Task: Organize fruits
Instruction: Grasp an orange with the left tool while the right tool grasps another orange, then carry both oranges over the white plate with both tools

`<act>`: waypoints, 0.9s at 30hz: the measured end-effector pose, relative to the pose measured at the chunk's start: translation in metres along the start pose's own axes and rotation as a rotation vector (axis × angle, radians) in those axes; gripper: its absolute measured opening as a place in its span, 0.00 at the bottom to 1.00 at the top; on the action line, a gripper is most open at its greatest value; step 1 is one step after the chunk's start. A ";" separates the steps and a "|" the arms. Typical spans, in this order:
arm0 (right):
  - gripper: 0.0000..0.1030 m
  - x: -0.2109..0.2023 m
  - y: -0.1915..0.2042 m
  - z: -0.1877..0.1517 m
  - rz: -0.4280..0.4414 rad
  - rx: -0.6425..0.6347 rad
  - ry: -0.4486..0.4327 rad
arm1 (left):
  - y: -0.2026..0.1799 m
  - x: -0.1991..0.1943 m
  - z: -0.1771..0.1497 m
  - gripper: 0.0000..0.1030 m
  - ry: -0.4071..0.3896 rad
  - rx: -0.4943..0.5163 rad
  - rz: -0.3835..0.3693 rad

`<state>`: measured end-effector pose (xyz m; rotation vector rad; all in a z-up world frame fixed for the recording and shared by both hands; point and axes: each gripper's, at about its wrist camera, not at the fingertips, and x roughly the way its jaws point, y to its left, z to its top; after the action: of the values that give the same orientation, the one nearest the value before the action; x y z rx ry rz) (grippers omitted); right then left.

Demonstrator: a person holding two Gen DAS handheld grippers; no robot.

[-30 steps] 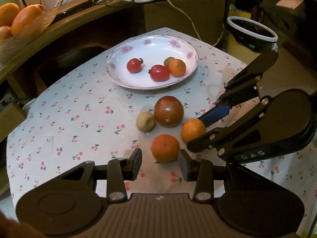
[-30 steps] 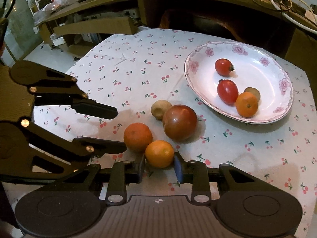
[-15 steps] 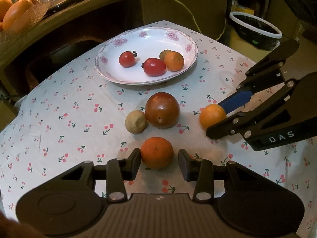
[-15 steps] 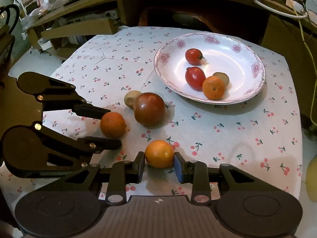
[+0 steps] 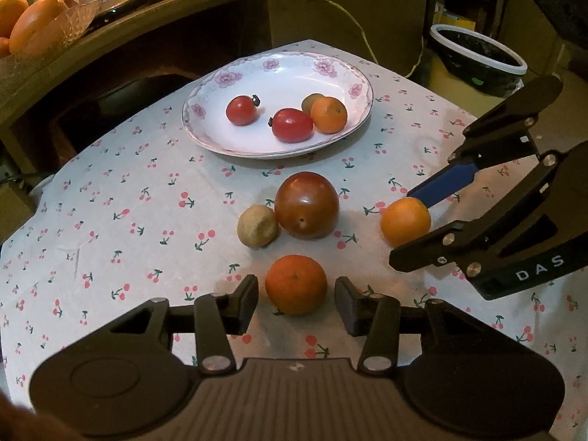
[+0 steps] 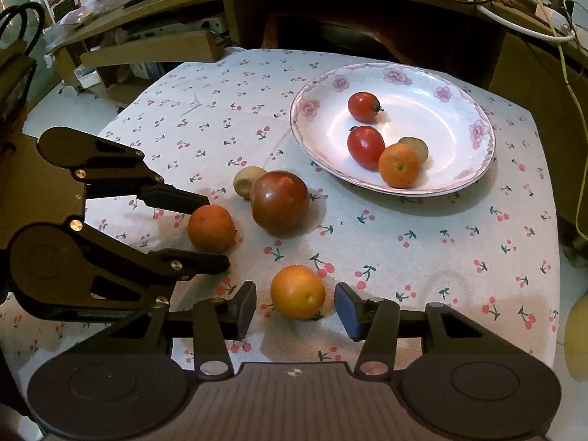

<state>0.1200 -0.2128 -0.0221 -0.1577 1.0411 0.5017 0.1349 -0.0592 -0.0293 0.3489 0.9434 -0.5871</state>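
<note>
An orange (image 5: 296,284) rests on the cherry-print cloth between the fingers of my left gripper (image 5: 297,303); the jaws are opening, with a thin gap on each side. A second orange (image 6: 297,291) lies between the fingers of my right gripper (image 6: 296,307), whose jaws are opening too and stand clear of it. Each wrist view shows the other gripper around its orange: right gripper (image 5: 404,226), left gripper (image 6: 217,233). A big dark-red tomato (image 5: 307,205) and a small tan fruit (image 5: 257,226) sit mid-table. Behind them the flowered plate (image 5: 191,125) holds two red tomatoes, a small orange and a brownish fruit.
Past the table's right side stands a black tub (image 5: 477,62) with a white rim. A wooden shelf (image 5: 154,14) with cables runs behind the table, and large oranges (image 5: 33,22) are piled at its left end. The table edge lies close behind the plate.
My right gripper carried its orange to the right, away from the other fruit, then opened off it. My left gripper's jaws widened a little around the other orange.
</note>
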 end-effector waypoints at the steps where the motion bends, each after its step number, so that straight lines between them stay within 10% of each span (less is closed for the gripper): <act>1: 0.49 -0.001 0.000 0.000 0.001 0.000 0.000 | 0.000 0.000 0.000 0.50 -0.001 -0.003 0.001; 9: 0.32 -0.001 -0.003 -0.001 -0.009 0.017 0.004 | -0.001 0.001 0.003 0.39 -0.011 -0.033 0.016; 27: 0.32 -0.010 -0.003 0.007 -0.043 0.042 -0.040 | -0.010 -0.008 0.017 0.39 -0.050 -0.028 0.016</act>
<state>0.1230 -0.2160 -0.0104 -0.1321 1.0061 0.4418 0.1362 -0.0733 -0.0136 0.3153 0.8992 -0.5649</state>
